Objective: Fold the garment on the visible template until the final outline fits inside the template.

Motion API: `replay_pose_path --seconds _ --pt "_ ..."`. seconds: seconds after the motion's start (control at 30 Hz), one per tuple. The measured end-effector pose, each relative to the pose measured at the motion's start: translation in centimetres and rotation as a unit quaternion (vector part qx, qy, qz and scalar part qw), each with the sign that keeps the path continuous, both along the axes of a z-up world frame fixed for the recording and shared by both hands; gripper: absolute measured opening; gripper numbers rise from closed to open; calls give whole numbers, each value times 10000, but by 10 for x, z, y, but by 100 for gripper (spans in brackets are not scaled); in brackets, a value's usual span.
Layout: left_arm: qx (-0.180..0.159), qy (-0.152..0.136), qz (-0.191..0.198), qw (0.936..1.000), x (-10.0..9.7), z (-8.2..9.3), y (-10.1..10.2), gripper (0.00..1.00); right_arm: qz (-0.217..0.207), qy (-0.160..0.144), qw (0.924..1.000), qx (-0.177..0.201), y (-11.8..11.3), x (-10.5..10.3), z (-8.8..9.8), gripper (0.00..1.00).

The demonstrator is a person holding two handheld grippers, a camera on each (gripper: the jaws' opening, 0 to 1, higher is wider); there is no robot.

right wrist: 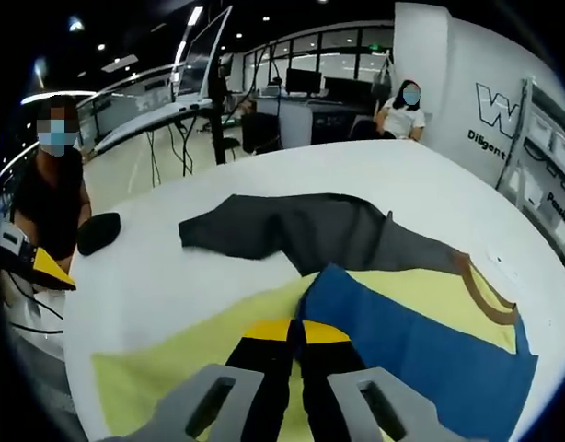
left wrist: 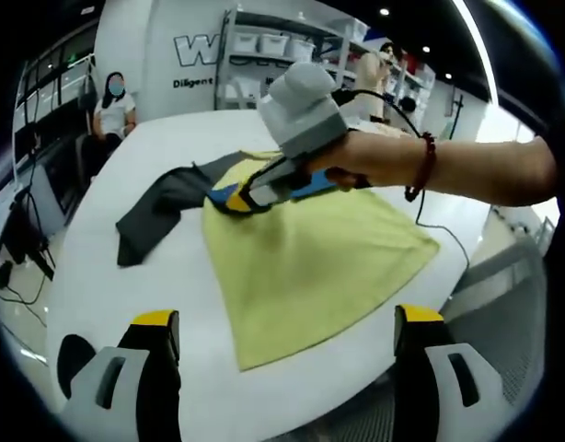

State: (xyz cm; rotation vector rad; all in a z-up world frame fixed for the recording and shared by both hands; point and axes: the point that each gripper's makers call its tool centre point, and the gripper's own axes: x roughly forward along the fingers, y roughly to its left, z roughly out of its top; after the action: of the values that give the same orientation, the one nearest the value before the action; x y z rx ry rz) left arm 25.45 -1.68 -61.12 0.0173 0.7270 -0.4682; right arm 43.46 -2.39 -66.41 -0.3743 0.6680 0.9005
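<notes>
**Right tongs pinching the blue part of the garment on the yellow template**

So the garment (right wrist: 420,341) is a blue and dark grey top lying flat on the white table (right wrist: 172,276). In the right gripper view its grey sleeve (right wrist: 292,230) stretches away to the left, off the yellow template (right wrist: 172,378), while the blue body sits on the template with a tan neckline at the right.

The right tongs (right wrist: 296,333) are closed tight on the blue fabric's edge, yellow tips touching each other. In the left gripper view you see that same tool (left wrist: 241,198) reaching in from the right, the hand (left wrist: 356,161) wrapped around it, forearm level, red bracelet on the wrist.

The left tongs (left wrist: 287,322) hang wide apart at the template's near corner, holding nothing.
</notes>
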Motion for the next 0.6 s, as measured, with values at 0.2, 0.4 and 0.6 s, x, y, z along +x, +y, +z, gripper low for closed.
replay_pose_path --seconds 0.2,0.4,0.6 --pt "10 4 58 10000 0 0 4 92 28 251 9992 308 6 -8 -3 0" --pt "31 -17 83 10000 3 1 4 94 -101 266 9974 662 5 -5 5 15" --pt "71 -70 79 9999 7 4 3 96 -338 309 9932 1072 -2 2 18 35"
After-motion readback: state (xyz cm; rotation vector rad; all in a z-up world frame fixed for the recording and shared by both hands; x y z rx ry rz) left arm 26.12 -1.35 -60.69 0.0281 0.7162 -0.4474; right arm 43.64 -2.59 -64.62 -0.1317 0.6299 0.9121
